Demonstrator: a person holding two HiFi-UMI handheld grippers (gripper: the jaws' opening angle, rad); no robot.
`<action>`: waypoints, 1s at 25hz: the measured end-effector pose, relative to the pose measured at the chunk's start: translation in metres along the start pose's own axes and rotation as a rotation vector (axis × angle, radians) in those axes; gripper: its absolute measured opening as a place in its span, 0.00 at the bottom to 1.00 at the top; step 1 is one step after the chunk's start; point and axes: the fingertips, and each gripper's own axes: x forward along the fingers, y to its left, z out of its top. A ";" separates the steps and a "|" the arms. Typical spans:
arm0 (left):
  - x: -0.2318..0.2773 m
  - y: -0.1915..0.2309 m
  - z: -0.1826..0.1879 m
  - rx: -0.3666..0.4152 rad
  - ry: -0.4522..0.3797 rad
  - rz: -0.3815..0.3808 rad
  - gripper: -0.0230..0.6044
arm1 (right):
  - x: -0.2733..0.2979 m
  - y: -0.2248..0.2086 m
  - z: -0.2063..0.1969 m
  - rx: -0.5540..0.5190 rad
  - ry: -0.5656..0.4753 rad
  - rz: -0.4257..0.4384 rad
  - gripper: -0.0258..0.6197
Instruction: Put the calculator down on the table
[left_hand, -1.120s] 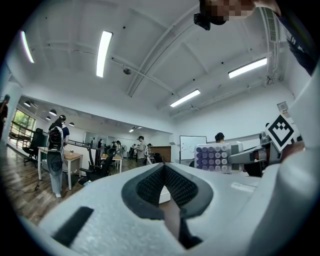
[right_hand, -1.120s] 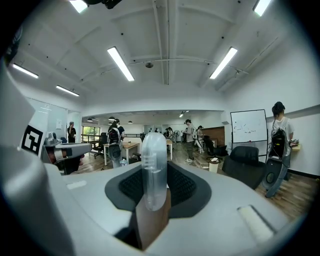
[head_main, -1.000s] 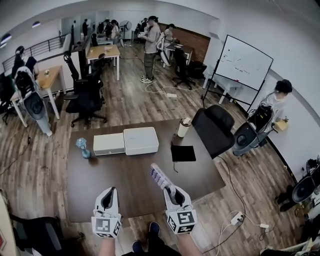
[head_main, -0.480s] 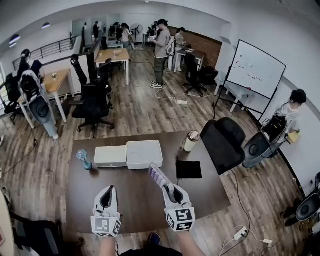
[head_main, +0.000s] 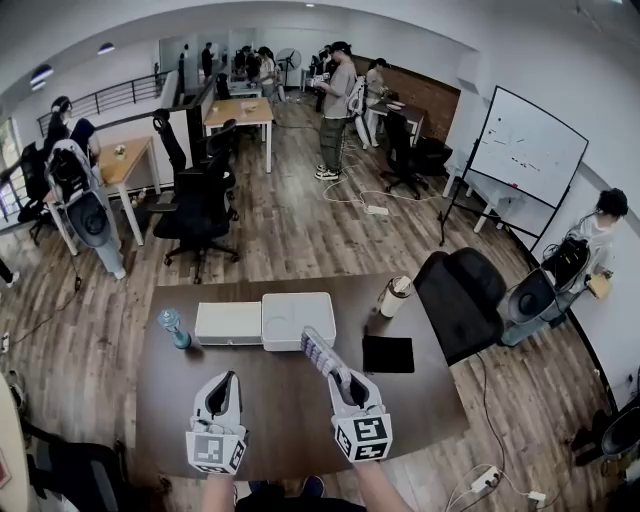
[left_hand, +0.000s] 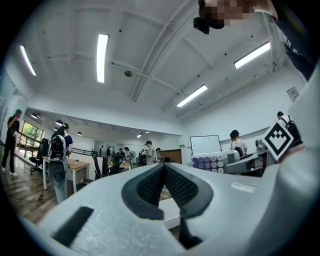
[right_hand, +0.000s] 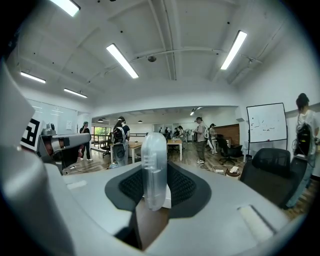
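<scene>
The calculator (head_main: 317, 351), pale with rows of purple keys, sticks out forward and to the left from my right gripper (head_main: 339, 376), which is shut on its near end. It hangs above the dark brown table (head_main: 290, 420), close to the white boxes. In the right gripper view the calculator (right_hand: 153, 150) stands edge-on between the pads of the right gripper (right_hand: 154, 172). My left gripper (head_main: 227, 381) hovers over the table's front left, shut and holding nothing. In the left gripper view the left gripper (left_hand: 164, 167) has its pads meeting at the tips, and the calculator (left_hand: 212, 161) shows at the right.
Two white boxes (head_main: 265, 320) lie side by side at the table's middle. A blue bottle (head_main: 175, 328) stands to their left, with a tumbler (head_main: 395, 296) and a black pad (head_main: 388, 354) to the right. A black office chair (head_main: 470, 300) stands at the table's right edge. People stand farther off.
Both grippers have moved forward over the table, nearer to the white boxes. The calculator stays held in the right gripper. The table has come closer in the view.
</scene>
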 end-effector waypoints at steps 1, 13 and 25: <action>0.004 0.004 0.000 -0.002 -0.002 -0.004 0.03 | 0.005 0.001 0.001 0.001 0.003 -0.004 0.22; 0.029 0.044 -0.013 -0.021 -0.013 -0.029 0.03 | 0.057 0.016 -0.006 -0.042 0.040 -0.023 0.22; 0.033 0.066 -0.027 -0.038 0.015 -0.023 0.03 | 0.077 0.018 -0.004 -0.048 0.035 -0.029 0.22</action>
